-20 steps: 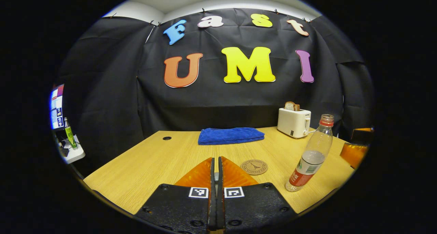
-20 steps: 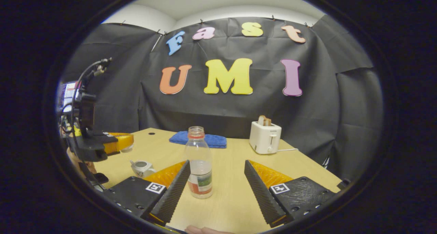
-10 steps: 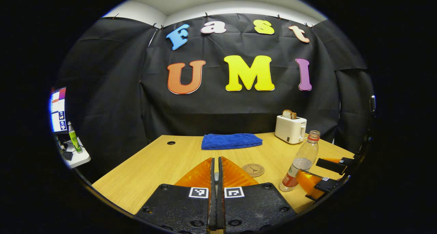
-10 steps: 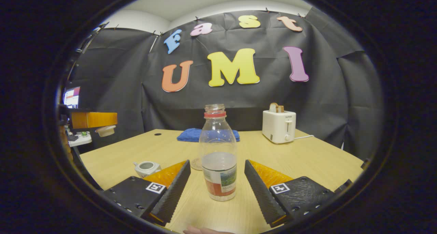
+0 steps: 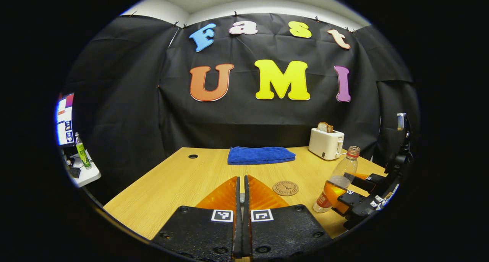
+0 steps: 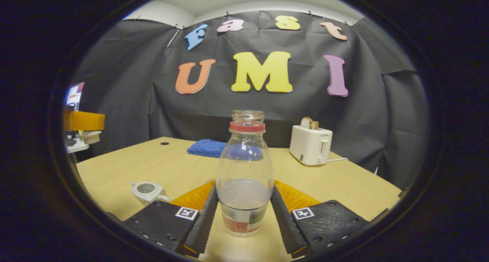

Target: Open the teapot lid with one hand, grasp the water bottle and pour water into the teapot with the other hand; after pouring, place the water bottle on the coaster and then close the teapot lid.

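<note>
A clear water bottle without a cap, part full, stands upright on the wooden table. My right gripper is shut on its lower half, one finger pressing each side. In the left gripper view the same bottle stands right of the round cork coaster, held by the right gripper. The white teapot sits open to the bottle's left. My left gripper is shut. In the right gripper view the left gripper hangs in the air at far left, with the white lid under it.
A folded blue towel lies at the back middle of the table. A white toaster with bread stands at the back right. Off the table's left edge are a monitor and a small white stand with a green bottle.
My right gripper moved forward around the bottle and its fingers closed from wide apart onto it. The left gripper with the lid drifted further left and stays raised.
</note>
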Available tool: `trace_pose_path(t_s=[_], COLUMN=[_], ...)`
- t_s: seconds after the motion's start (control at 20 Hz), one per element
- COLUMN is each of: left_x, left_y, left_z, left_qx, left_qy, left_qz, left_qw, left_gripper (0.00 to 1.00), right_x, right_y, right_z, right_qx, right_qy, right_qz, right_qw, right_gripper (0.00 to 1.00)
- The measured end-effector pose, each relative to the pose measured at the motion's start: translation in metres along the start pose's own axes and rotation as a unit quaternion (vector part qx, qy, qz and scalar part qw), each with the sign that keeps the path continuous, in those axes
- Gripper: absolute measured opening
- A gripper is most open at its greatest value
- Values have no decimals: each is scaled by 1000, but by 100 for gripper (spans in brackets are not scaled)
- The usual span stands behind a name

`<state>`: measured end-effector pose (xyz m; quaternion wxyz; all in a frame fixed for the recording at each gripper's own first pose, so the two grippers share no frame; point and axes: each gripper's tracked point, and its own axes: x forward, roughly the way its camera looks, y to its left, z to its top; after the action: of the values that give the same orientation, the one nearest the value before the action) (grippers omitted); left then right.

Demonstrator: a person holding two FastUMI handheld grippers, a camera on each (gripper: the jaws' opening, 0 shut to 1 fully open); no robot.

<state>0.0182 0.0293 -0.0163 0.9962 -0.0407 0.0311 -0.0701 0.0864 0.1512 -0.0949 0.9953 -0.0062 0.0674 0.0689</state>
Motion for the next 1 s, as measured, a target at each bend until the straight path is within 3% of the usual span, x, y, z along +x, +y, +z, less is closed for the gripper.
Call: trace_pose_path(t_s=[0.25, 0.5, 0.6, 0.75, 1.0], left_x=[-3, -10, -12, -12, -14], left_y=[27, 47, 48, 53, 56], left_z=[2, 9, 9, 8, 9], left_qx=[-8, 9, 4, 6, -2], left_qy=[2, -9, -11, -10, -11], left_qz=[9, 12, 5, 1, -5], left_qw=[1000, 1000, 1000, 1000, 1000], left_gripper=[3, 3, 2, 3, 3], right_x=[-10, -12, -8, -2, 12], right_y=[6, 7, 8, 22, 26], right_z=[3, 10, 16, 10, 2], right_qx=[-40, -148, -215, -281, -435], right_qy=[17, 39, 40, 53, 64], right_qz=[-1, -34, -49, -41, -48], right_qw=[999, 988, 975, 957, 897], right_gripper=[71, 71, 70, 71, 72])
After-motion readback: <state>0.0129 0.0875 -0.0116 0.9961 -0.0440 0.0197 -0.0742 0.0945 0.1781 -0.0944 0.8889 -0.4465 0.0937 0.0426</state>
